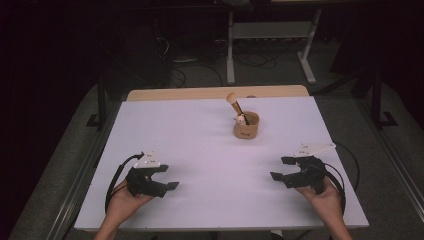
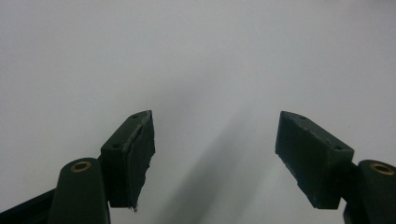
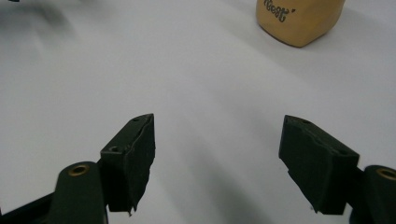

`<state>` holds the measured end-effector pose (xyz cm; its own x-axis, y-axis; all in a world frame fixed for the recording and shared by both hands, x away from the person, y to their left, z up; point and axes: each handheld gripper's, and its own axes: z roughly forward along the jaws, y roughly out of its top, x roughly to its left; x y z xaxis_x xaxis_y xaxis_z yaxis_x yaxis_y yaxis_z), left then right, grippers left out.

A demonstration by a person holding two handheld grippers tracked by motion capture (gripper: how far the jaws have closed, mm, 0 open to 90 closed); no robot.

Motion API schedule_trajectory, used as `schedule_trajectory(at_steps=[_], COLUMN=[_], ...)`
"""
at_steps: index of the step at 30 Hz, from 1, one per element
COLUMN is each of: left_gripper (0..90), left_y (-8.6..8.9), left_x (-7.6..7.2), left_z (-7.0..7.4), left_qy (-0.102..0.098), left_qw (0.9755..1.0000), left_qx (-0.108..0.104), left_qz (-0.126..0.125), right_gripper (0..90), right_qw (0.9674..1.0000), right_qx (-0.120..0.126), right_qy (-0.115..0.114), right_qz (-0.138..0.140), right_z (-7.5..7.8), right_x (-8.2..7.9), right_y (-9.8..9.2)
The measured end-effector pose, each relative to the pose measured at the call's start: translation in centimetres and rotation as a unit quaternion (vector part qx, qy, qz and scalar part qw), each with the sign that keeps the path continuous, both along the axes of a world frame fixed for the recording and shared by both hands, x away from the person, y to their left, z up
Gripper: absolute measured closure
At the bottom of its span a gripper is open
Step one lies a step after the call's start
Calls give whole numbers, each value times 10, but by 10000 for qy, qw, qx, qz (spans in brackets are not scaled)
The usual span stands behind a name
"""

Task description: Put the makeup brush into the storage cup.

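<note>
Your left gripper [image 1: 167, 176] sits at the lower left of the high view, jaws spread apart with nothing between them, over the bare white table [image 1: 200, 150]. Your right gripper [image 1: 281, 168] sits at the lower right, jaws likewise apart and empty. Above centre stands a tan cup [image 1: 246, 126] holding a round-headed wooden stick [image 1: 233, 101], well apart from both grippers, with open tabletop between. The cup's base [image 3: 299, 21] shows at the upper right of the right gripper view.

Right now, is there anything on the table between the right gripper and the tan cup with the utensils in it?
Nothing visible does. The right gripper is open near the table's front edge, and only bare white table lies between it and the tan cup. The left gripper sits far off to the other side.
</note>
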<state>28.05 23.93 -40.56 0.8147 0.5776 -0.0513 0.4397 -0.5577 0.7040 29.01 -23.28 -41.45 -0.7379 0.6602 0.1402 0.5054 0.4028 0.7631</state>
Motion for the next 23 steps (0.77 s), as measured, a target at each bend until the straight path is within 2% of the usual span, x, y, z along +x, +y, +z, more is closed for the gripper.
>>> schedule_trajectory(at_steps=[10,16,23], left_gripper=[278,276,274], left_y=[0,1,1], left_x=[-3,-1,-1], left_z=[-8,-11,-9], left_qy=[66,71,70], left_qw=[10000,9999,10000], left_qx=[56,67,-11], left_qz=[-22,-87,-41], right_gripper=[248,246,234], right_qw=[10000,10000,10000], right_qx=[54,17,-10], right_qy=[56,13,-5], right_qz=[-45,-10,20], right_z=[-6,-7,-7], right_x=[-10,-16,-18], right_y=[-8,-9,-7])
